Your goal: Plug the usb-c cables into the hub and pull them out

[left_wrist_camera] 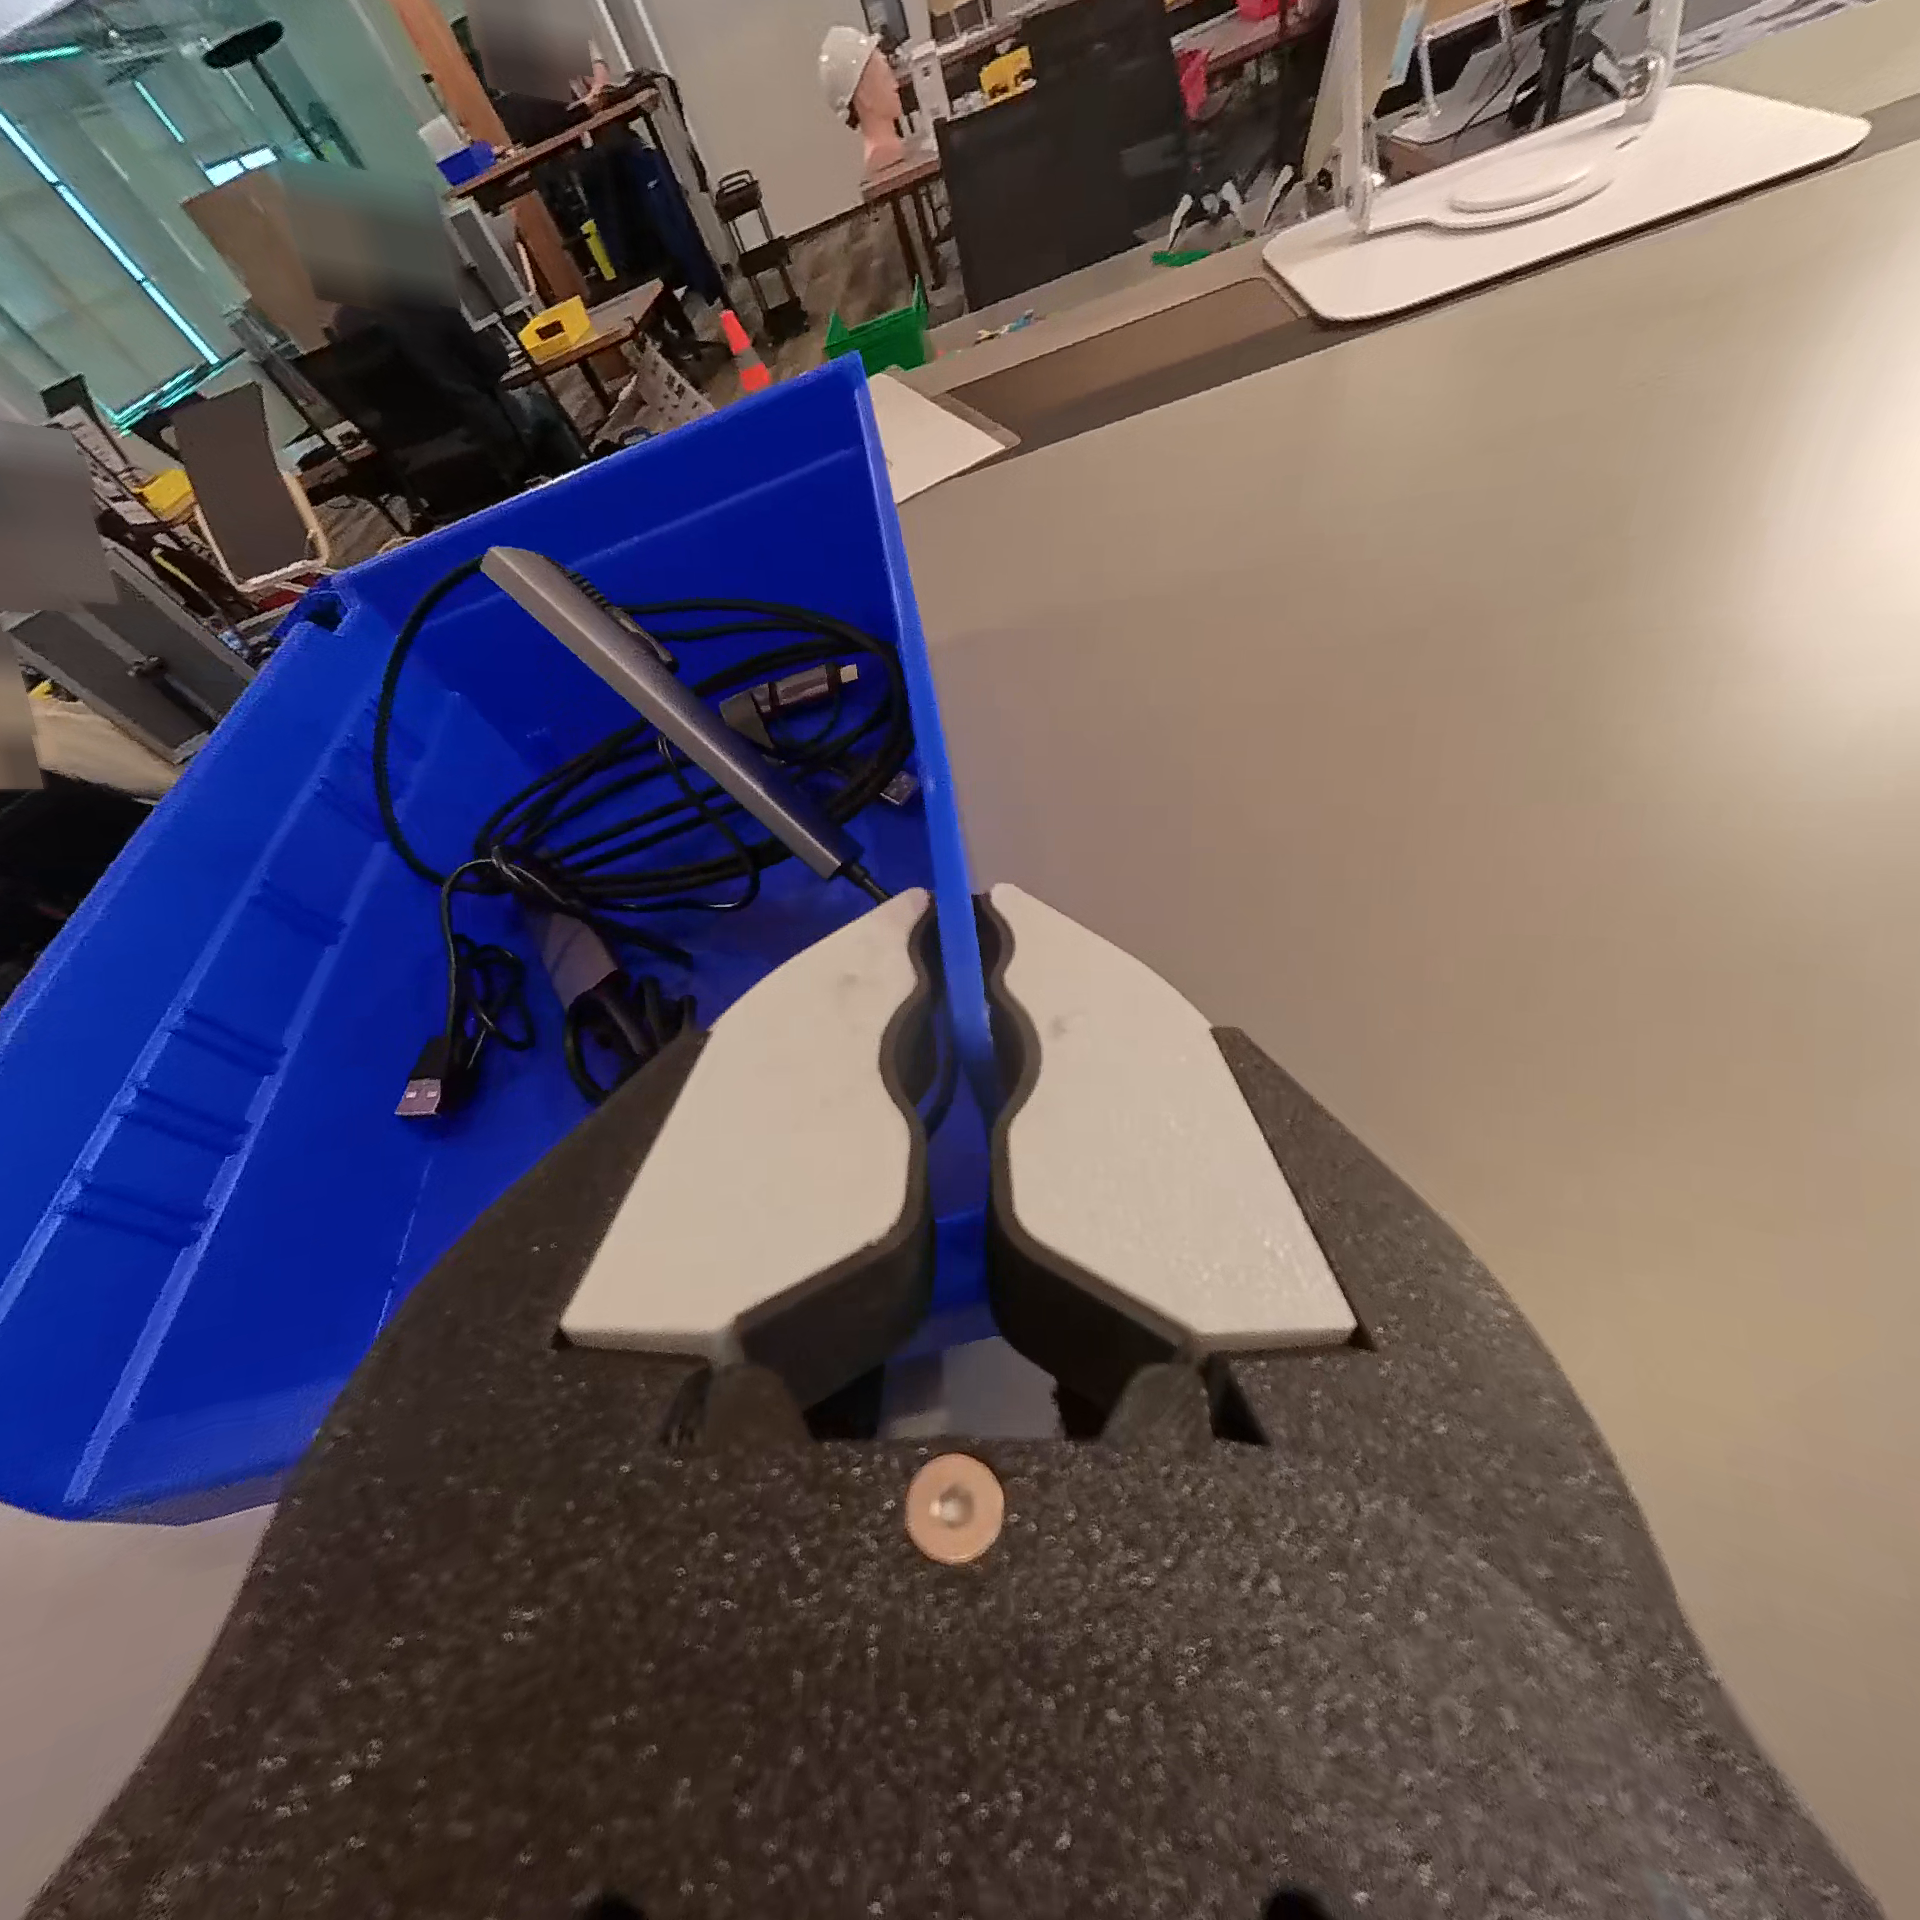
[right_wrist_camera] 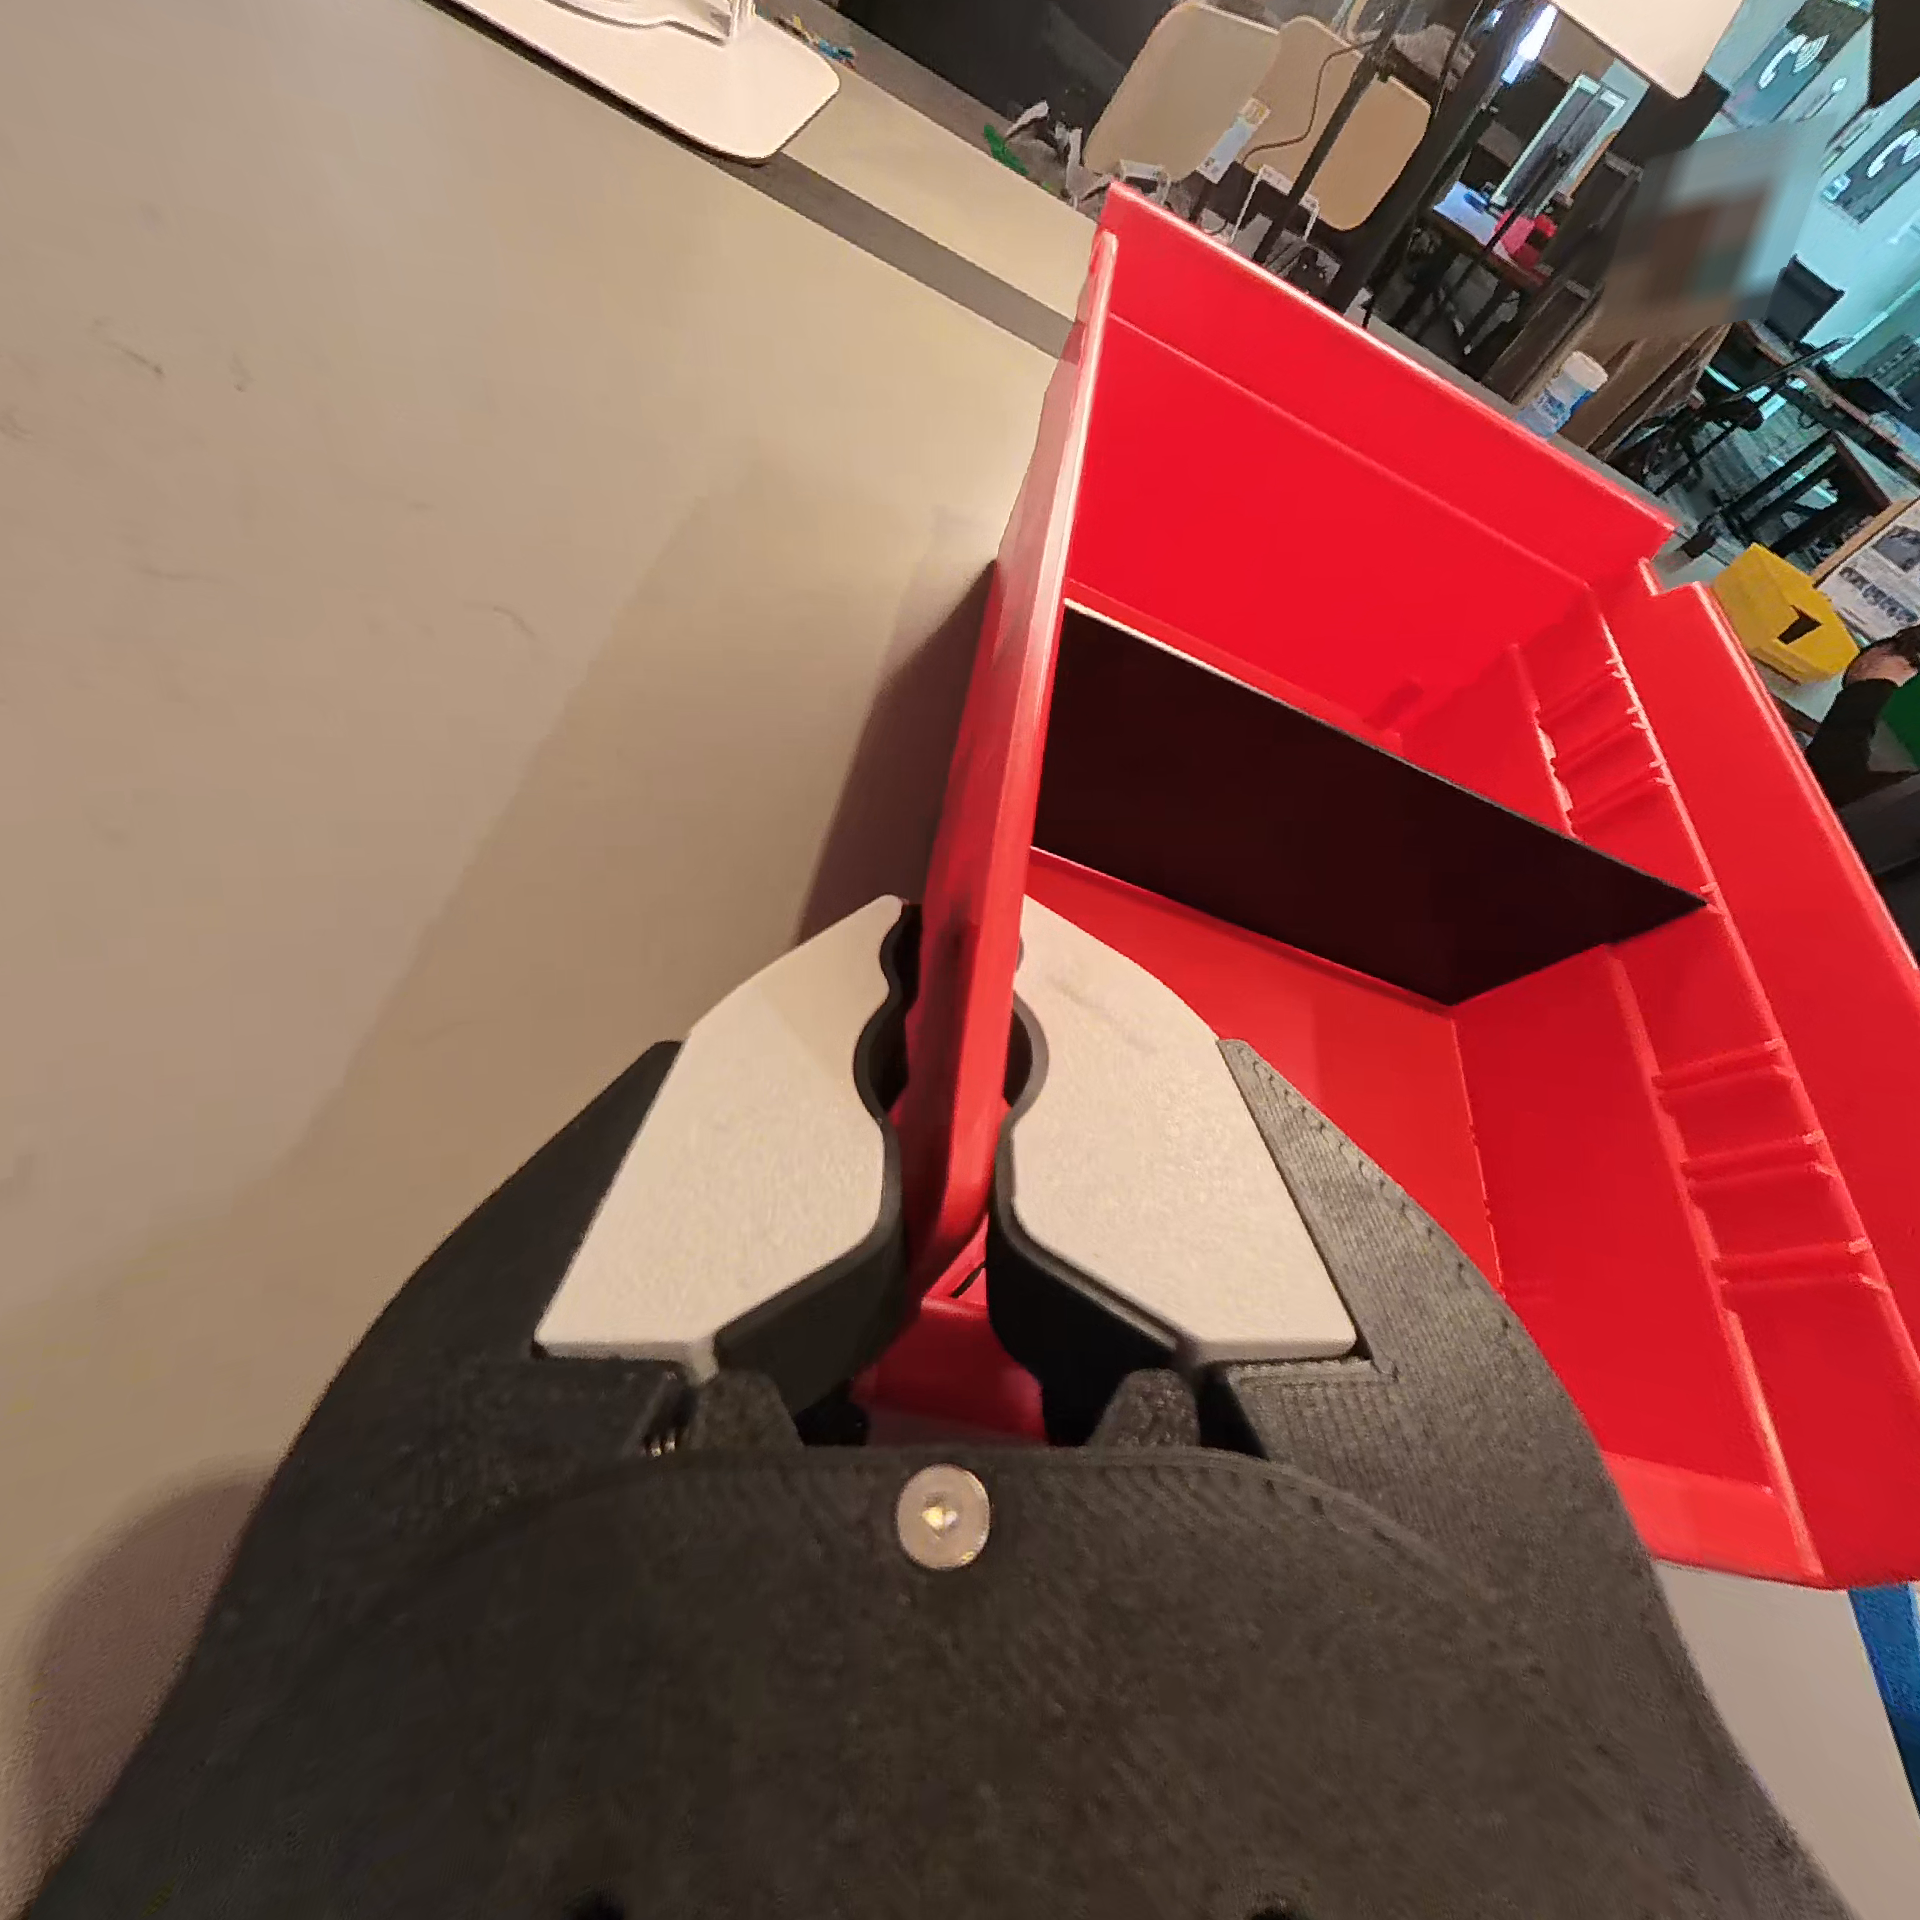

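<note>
Jaws of left gripper (left_wrist_camera: 961, 904) pinch blue bin (left_wrist_camera: 260, 1039) wall; right gripper (right_wrist_camera: 961, 925) pinches red bin (right_wrist_camera: 1558, 1039) wall. Plugging not begun; next, reach hub (left_wrist_camera: 665, 707) and cables (left_wrist_camera: 623, 831).

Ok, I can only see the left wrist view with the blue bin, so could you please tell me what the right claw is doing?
Observer: The right claw is clamped on the side wall of a red bin.
Operator: Thank you. Is anything inside that bin?
Observer: Only a black divider standing across it. No hub or cables show in the parts I can see.
Operator: And where does the bin sit?
Observer: On a beige table, with its wall upright between the claw's fingers.
</note>
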A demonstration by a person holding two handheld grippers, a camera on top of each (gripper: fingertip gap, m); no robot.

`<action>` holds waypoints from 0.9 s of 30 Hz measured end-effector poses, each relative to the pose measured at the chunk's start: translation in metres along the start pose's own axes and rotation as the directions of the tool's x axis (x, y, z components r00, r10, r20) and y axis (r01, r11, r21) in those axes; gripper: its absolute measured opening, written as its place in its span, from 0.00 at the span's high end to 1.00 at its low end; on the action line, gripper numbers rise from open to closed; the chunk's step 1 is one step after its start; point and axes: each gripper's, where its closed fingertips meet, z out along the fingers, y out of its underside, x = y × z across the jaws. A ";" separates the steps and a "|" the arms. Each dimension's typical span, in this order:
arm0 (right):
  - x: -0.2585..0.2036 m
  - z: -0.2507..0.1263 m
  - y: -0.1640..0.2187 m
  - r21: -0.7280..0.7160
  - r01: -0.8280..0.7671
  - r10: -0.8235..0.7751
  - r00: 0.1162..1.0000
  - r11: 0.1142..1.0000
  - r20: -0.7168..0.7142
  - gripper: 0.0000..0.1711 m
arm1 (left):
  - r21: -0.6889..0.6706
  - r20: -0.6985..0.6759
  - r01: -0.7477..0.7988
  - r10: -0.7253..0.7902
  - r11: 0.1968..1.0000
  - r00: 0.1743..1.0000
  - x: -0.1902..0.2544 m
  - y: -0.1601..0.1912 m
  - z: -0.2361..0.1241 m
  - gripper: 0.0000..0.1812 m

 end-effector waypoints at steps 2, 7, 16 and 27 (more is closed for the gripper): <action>0.001 0.001 0.000 0.004 0.005 -0.005 1.000 1.000 0.002 0.93 | 0.005 -0.016 -0.013 0.013 1.000 1.000 -0.002 0.001 0.000 0.97; 0.004 0.002 0.001 0.011 0.009 -0.009 1.000 1.000 0.006 0.94 | 0.017 -0.063 -0.021 0.022 1.000 0.998 -0.007 0.003 -0.001 0.97; 0.011 0.007 0.000 0.022 0.001 -0.001 1.000 1.000 -0.004 0.94 | 0.013 -0.165 -0.040 0.041 0.999 0.985 -0.019 0.006 0.002 0.97; 0.029 0.017 0.002 0.009 -0.009 0.009 0.999 1.000 -0.036 0.94 | 0.066 -0.265 0.010 0.008 0.998 0.964 -0.033 0.004 0.021 0.97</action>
